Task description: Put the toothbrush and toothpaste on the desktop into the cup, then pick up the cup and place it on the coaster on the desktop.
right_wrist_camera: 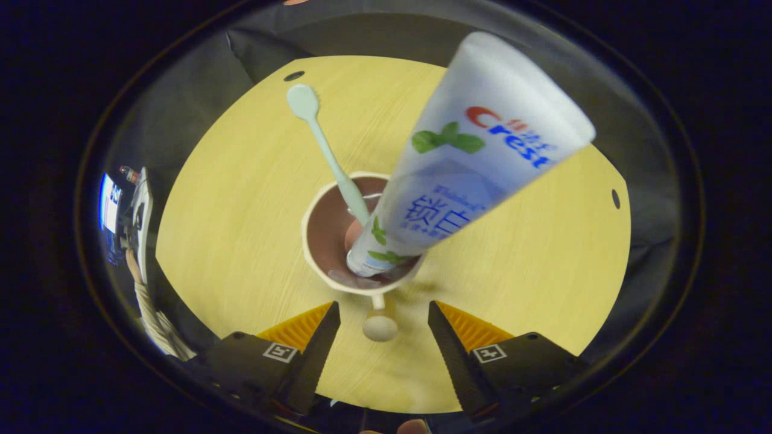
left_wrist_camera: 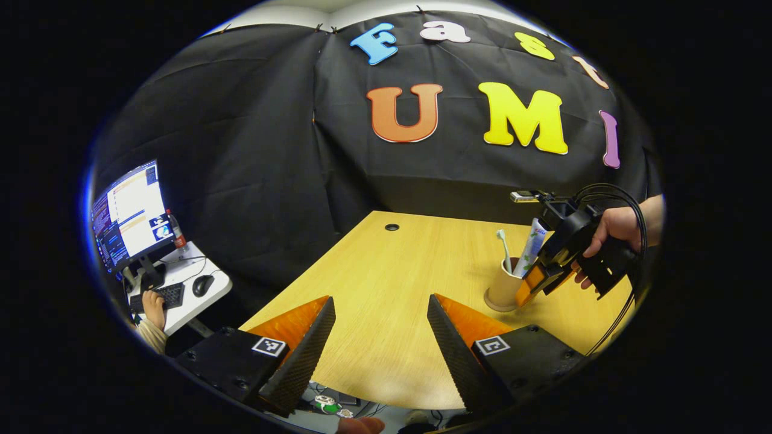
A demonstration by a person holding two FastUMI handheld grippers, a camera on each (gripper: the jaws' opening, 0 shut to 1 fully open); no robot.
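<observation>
Here the paper-like tan cup (right_wrist_camera: 362, 253), round-rimmed with a small handle (right_wrist_camera: 379, 319) jutting toward the camera, stands on the pale wood-grain desktop (right_wrist_camera: 241, 211) holding a slim mint toothbrush (right_wrist_camera: 325, 150) and a glossy white toothpaste tube (right_wrist_camera: 470, 163), both leaning out over its rim. The right gripper (right_wrist_camera: 381, 328) has its ridged jaws spread wide, the cup's handle lying between the fingertips without either touching it. In the left gripper view the left gripper (left_wrist_camera: 381, 316) hangs open over bare desktop, well apart from the cup, beside which a hand (left_wrist_camera: 609, 232) holds the right gripper.
</observation>
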